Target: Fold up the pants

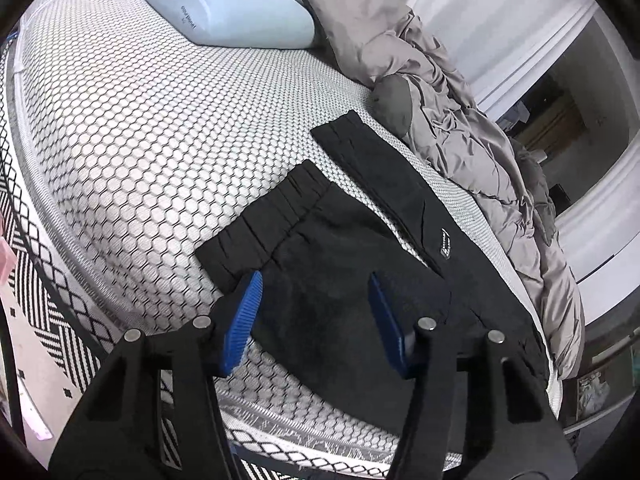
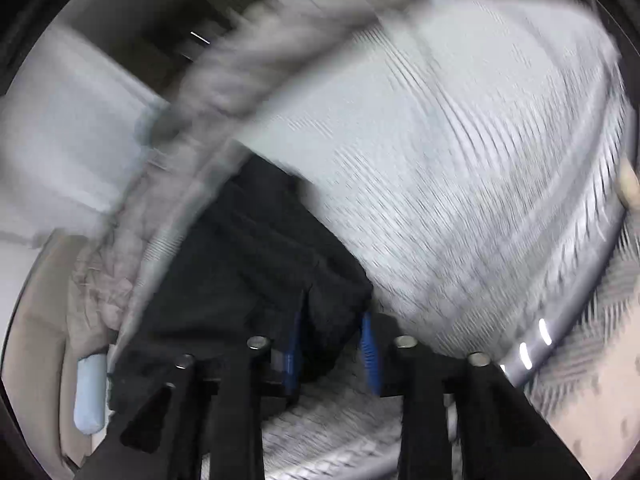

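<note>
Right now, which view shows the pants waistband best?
Left wrist view: the waistband lies sharp and unobstructed on the mattress. Right wrist view is motion-blurred; the pants are just a dark mass, no waistband discernible.

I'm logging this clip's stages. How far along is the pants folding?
Partly done: the black pants lie on the mattress with the waistband doubled over. In hand: the left gripper hovers open above them; the right gripper's view is blurred. Left: the further folds.
</note>
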The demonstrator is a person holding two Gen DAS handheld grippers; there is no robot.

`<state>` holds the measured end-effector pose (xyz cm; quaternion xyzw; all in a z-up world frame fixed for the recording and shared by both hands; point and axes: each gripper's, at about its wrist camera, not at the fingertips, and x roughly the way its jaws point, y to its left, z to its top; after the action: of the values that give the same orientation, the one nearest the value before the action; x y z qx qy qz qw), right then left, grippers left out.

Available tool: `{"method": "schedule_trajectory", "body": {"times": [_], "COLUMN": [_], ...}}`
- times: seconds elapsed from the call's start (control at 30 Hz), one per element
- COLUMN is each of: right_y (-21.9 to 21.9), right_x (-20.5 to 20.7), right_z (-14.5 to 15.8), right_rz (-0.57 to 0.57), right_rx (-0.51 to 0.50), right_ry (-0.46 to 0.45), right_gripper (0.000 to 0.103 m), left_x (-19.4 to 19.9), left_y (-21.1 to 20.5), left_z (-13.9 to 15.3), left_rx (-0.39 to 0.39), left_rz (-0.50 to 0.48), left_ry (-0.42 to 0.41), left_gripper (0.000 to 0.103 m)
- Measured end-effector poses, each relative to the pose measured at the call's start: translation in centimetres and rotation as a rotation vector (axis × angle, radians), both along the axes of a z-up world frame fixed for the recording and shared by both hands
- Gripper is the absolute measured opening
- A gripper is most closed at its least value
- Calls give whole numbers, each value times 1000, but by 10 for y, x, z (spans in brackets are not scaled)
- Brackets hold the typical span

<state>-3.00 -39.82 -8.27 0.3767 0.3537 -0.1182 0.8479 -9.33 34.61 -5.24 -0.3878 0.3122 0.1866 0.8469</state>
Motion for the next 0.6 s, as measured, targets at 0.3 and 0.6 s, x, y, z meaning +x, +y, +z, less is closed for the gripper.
{"method": "schedule_trajectory", "body": {"times": [0.3, 0.6], "right_y": [4, 11], "right_x": [-20, -18], "right_z": [17, 10], "right_rz": [31, 40], "right_rx": [54, 81], "right_ry": [-178, -193], "right_gripper": [54, 54], "left_x": [-32, -5], "left_y": [-2, -7], "left_z": [-3, -20], "left_rx": [-96, -126], "left_rz": [-10, -16], "left_ry": [-22, 12], "left_gripper": [53, 52]}}
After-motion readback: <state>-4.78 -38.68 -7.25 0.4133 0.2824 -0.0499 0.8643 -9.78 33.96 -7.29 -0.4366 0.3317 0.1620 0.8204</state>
